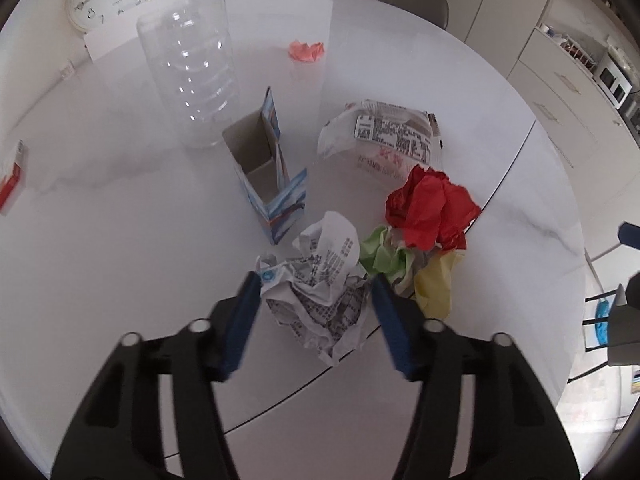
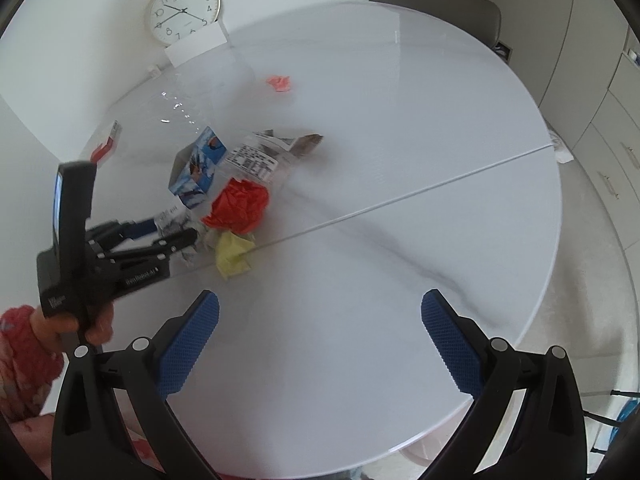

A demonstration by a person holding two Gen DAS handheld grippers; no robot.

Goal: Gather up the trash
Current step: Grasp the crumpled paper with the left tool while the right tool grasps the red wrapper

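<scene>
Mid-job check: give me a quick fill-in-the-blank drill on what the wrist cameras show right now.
1. The left gripper straddles a crumpled ____ paper wad.
2. The right gripper holds ____.
3. The open carton stands beside a clear plastic ____.
4. The red paper lies on the ____ table.

Missing: printed white; nothing; bottle; white

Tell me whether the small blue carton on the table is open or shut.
Open. The blue carton stands upright with its top flap raised, and the left wrist view looks into its bare cardboard inside.
</scene>
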